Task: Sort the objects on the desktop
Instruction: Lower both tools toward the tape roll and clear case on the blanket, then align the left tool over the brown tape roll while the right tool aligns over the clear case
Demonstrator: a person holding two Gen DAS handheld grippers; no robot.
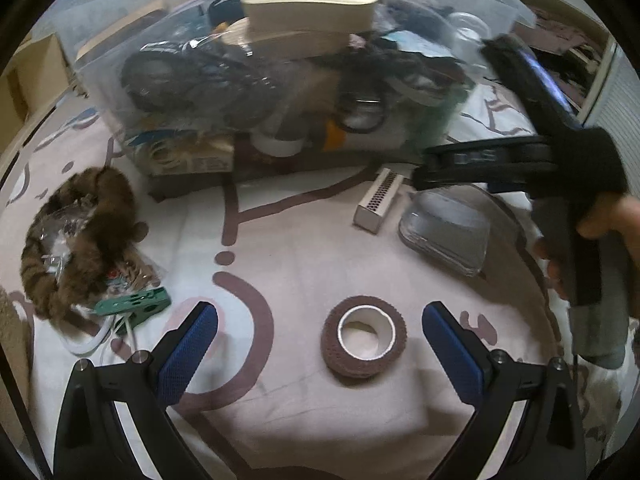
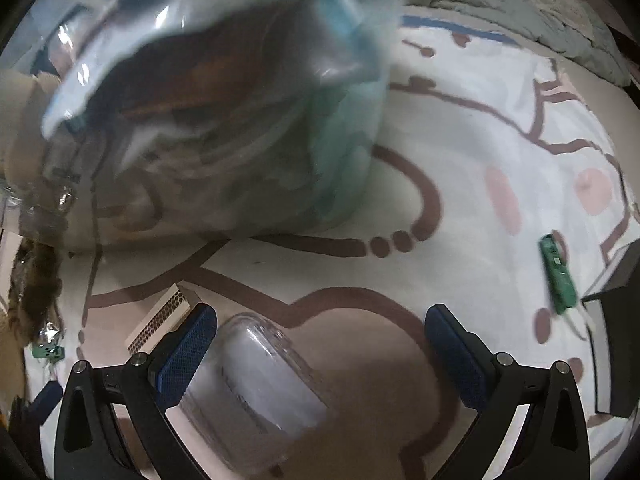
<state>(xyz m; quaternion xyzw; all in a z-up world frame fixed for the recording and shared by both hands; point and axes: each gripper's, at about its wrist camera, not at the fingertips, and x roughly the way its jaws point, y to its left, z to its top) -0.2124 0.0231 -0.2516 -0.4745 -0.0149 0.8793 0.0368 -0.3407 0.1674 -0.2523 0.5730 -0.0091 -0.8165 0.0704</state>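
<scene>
Left gripper (image 1: 320,344) spread wide above the patterned white-and-brown bedsheet (image 1: 304,248), brown roll of cohesive bandage with white core (image 1: 364,336) lying flat between the blue pads, untouched. Right gripper (image 2: 320,352) likewise wide apart, clear rounded plastic case (image 2: 260,392) beneath, nearer its left pad. Behind, cluttered clear plastic storage bin (image 1: 256,72); small perforated white box (image 1: 378,196) just beside the case.

Both wrist views look low across the bed (image 1: 304,240), close in; shared: storage bin (image 1: 280,80), clear case (image 2: 256,392).
</scene>
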